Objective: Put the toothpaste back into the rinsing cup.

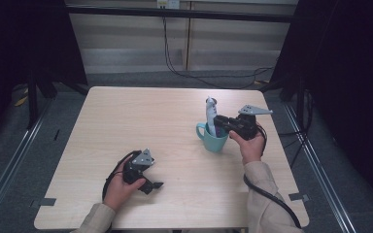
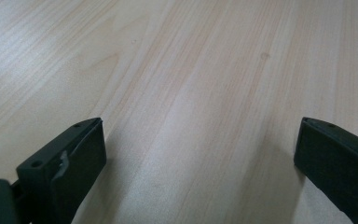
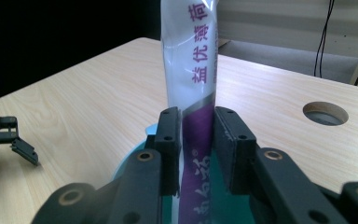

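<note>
The right gripper (image 1: 222,122) holds its jaws pinched on a white-and-purple toothpaste tube (image 3: 192,70) standing upright in a teal mug (image 1: 212,138) on the pale wooden surface (image 1: 141,114). Well apart from the mug, toward the near edge, the left gripper (image 1: 151,185) rests low with jaws spread wide over bare wood.

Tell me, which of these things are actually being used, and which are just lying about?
In use:
- right hand-held gripper, shut on the toothpaste tube
- toothpaste tube, standing in the mug
- teal mug

Idle:
- left hand-held gripper, open over bare table
- round hole in the table
- floor cables
</note>
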Motion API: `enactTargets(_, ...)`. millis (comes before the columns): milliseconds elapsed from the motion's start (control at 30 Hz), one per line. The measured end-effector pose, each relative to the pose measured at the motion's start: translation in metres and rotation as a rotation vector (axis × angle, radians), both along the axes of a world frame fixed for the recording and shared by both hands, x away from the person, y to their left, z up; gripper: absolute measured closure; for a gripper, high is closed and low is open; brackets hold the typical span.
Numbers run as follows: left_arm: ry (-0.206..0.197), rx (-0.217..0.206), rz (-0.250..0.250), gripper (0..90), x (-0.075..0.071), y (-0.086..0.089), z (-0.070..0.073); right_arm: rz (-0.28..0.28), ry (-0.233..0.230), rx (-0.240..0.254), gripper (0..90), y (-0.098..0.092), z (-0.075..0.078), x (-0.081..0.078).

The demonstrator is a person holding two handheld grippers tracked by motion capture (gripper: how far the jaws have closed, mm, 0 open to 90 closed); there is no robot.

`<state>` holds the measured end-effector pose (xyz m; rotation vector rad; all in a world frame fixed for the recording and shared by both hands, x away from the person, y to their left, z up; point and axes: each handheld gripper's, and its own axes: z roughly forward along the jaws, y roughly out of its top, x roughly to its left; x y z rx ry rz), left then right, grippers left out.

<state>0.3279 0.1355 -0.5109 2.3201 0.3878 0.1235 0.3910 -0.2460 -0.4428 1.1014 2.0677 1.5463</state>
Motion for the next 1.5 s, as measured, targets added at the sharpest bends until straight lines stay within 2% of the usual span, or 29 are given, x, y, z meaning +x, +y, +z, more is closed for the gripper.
enactTargets(133, 0.001, 0.0, 0.0, 1.9, 0.0, 0.0, 0.0, 0.004, 0.002, -0.014, 67.4, 0.0, 0.0, -0.001)
enactTargets(233, 0.0, 0.0, 0.001, 1.9, 0.0, 0.0, 0.0, 0.0, 0.013, -0.022, 61.0, 0.0, 0.0, -0.002)
enactTargets(533, 0.0, 0.0, 0.001, 1.9, 0.0, 0.0, 0.0, 0.013, 0.018, -0.033, 54.1, 0.001, 0.003, -0.005)
enactTargets(733, 0.001, 0.001, 0.001, 1.9, 0.0, 0.0, 0.0, 0.027, 0.02, -0.059, 47.1, 0.004, 0.007, -0.005)
enactTargets(933, 0.0, -0.002, 0.002, 2.0, 0.0, 0.0, 0.0, 0.026, 0.041, -0.069, 41.3, 0.004, 0.009, -0.006)
enactTargets(1167, -0.001, -0.001, 0.005, 2.0, 0.0, 0.0, 0.0, 0.035, 0.041, -0.079, 35.0, 0.004, 0.012, -0.009)
enactTargets(1333, -0.001, 0.0, 0.005, 2.1, 0.0, 0.0, 0.0, 0.044, 0.062, -0.083, 31.0, 0.003, 0.014, -0.011)
enactTargets(1400, -0.001, 0.001, 0.005, 2.2, -0.001, 0.0, 0.0, 0.048, 0.064, -0.107, 26.6, 0.003, 0.015, -0.013)
enactTargets(1500, -0.001, 0.001, 0.004, 2.2, 0.0, 0.0, 0.0, 0.053, 0.07, -0.112, 25.6, 0.002, 0.016, -0.016)
